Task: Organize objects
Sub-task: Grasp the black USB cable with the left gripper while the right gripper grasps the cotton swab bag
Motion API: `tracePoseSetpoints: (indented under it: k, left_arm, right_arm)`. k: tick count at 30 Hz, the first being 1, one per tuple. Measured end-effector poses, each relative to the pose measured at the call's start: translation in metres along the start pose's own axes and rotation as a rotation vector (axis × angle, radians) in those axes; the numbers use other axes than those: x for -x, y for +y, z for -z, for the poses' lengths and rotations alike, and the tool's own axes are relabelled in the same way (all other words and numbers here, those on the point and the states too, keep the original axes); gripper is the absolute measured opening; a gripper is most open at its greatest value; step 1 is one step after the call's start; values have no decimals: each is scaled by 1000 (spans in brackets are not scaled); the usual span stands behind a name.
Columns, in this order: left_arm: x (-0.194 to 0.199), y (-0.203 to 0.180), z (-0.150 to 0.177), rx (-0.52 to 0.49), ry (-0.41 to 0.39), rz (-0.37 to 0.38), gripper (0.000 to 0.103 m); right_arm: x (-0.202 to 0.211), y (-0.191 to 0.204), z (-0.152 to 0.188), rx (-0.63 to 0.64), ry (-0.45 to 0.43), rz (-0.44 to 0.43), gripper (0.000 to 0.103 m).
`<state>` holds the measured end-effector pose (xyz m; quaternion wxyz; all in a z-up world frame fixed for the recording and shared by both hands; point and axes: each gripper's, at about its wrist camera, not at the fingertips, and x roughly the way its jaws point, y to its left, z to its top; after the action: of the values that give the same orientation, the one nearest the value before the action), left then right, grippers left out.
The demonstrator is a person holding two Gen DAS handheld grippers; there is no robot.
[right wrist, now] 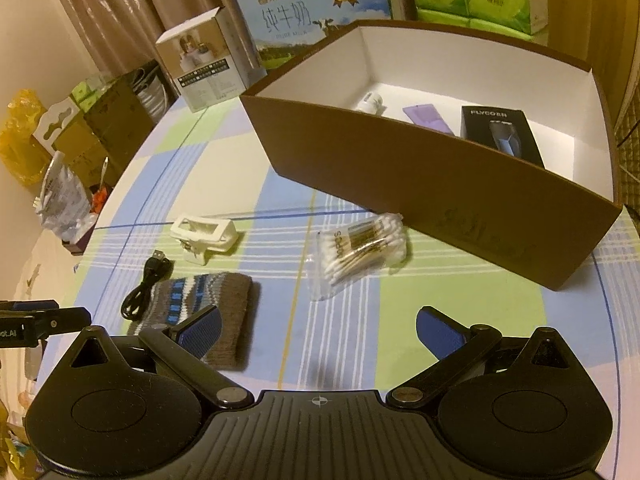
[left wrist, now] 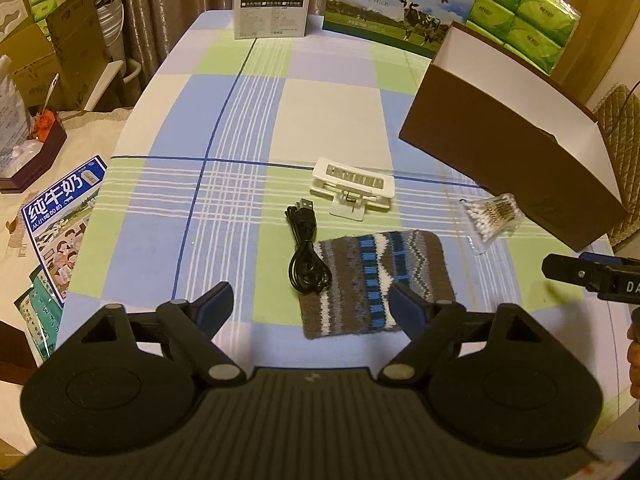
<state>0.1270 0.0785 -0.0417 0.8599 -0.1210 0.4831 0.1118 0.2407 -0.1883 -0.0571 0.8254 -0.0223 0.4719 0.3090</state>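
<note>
A table covered in a blue, green and white checked cloth (left wrist: 328, 112) is filling both views. On its far right an open brown cardboard box (right wrist: 460, 196) with a white inside is sitting, holding a black boxed item (right wrist: 502, 132), a purple flat thing (right wrist: 428, 118) and a small white object (right wrist: 370, 102). Beyond it a milk carton case (left wrist: 400, 4) and green tissue packs (left wrist: 524, 16) are standing at the far edge. Near the middle a knitted brown-and-blue pouch (left wrist: 380, 280) is lying flat, with a coiled black USB cable (left wrist: 306, 252) touching its left edge and a white clip (left wrist: 352, 188) just beyond. A bag of cotton swabs (right wrist: 360, 256) is resting just beside the box's near wall. Both tools are hovering empty — the left gripper (left wrist: 310, 306) with fingers spread wide over the pouch, the right gripper (right wrist: 320, 334) likewise spread, near the swabs.
</note>
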Motion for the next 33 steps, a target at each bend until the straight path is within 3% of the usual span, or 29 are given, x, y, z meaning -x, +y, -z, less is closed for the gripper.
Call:
tracePoseSetpoints:
  k: [7,12,20,29,33]
  left_arm:
    - [-24,10,-8,13,24,1,67]
    - [-42,13,-17,19,40,10,66]
    - [-76,14,-32,10,77,13,56]
    - [-109,19,-45,10,116,15,36]
    - [-113,23,-44,-11,116,29,19]
  right_arm:
    - [-8,-8,-1,-19,16,16,101]
    - [-15,-14,-3,-37,25,28,101]
    - [-28,-22,-7,-66,40,45,101]
    - [-42,-27,-15,-74,39,65,101]
    - [-50,-25,-18,-62,40,66,101]
